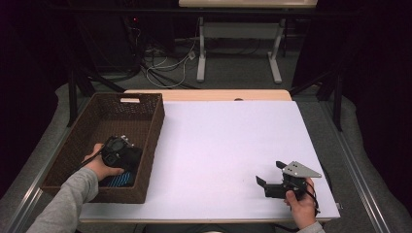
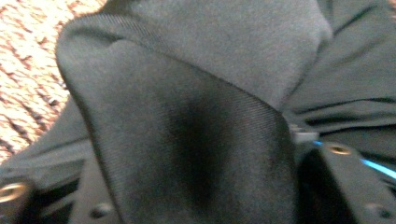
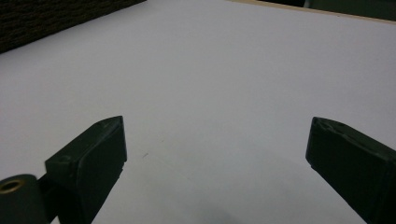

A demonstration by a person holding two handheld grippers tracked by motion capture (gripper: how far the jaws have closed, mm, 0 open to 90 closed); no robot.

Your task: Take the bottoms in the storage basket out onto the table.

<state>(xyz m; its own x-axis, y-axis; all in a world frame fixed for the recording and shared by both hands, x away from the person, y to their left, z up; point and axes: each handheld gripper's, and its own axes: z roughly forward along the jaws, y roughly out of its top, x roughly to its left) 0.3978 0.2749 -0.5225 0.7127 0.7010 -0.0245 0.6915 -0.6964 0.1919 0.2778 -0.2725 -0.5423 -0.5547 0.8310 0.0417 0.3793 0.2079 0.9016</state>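
The white table (image 1: 218,150) takes up most of what I can see, and its big open middle has nothing lying on it. At its left edge sits a brown woven basket (image 1: 145,145), long side running near to far, with a cut-out handle in its far wall. Down in the near end of that basket lies a dark cloth item (image 2: 187,93), black or charcoal fabric in soft folds, with a bit of bright blue trim showing beside it. The left gripper (image 1: 116,150) is lowered into the basket right over that cloth, pressed so close that the fabric crowds its own camera; whether its jaws have pinched the cloth or merely sit against it, I cannot tell. Over at the near right corner of the table the right gripper (image 1: 272,177) hovers just above the bare surface, jaws spread wide with nothing between them, pointing left toward the basket. My guess is the cloth is either just being put away or about to be pulled out; either way, the handling looks to be at the basket, not finished.
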